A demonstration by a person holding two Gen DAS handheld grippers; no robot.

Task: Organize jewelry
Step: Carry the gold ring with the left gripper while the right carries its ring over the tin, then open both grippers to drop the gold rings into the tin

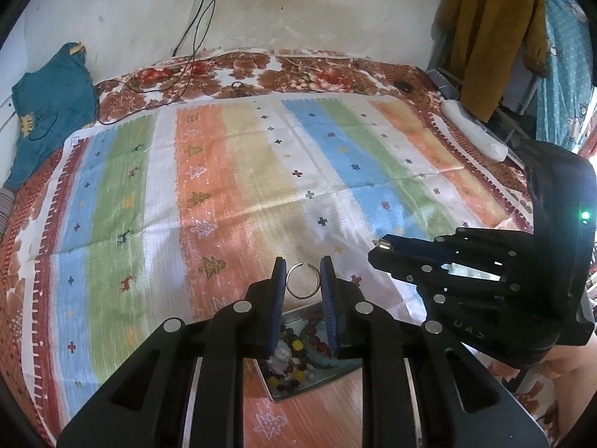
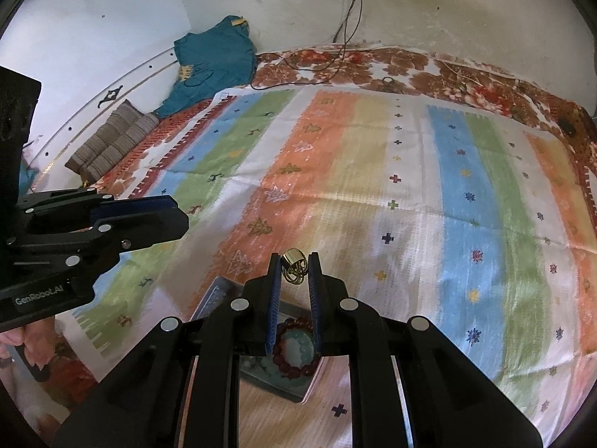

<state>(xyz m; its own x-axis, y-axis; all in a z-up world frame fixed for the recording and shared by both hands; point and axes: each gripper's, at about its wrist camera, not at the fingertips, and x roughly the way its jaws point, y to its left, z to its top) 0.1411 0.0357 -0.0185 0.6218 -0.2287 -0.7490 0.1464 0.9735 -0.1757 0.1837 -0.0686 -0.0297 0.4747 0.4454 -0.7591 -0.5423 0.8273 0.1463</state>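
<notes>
My left gripper (image 1: 303, 276) is shut on a thin silver open ring (image 1: 303, 280), held above the striped cloth. Below it a metal tray (image 1: 287, 392) holds bead bracelets (image 1: 294, 351) in many colours. My right gripper (image 2: 294, 267) is shut on a gold ring (image 2: 294, 265), above the same tray (image 2: 294, 388), where a dark red bead bracelet (image 2: 293, 367) and a pale green one (image 2: 296, 347) lie. The right gripper also shows in the left wrist view (image 1: 380, 244), with a glint of gold at its tip. The left gripper shows in the right wrist view (image 2: 175, 209).
A striped, patterned cloth (image 1: 261, 171) covers a floral bedsheet (image 1: 298, 71). A teal garment (image 1: 48, 112) lies at the back left, a striped cushion (image 2: 112, 145) beside it. Black cables (image 1: 194, 37) run down the wall. A white object (image 1: 474, 128) lies at the right edge.
</notes>
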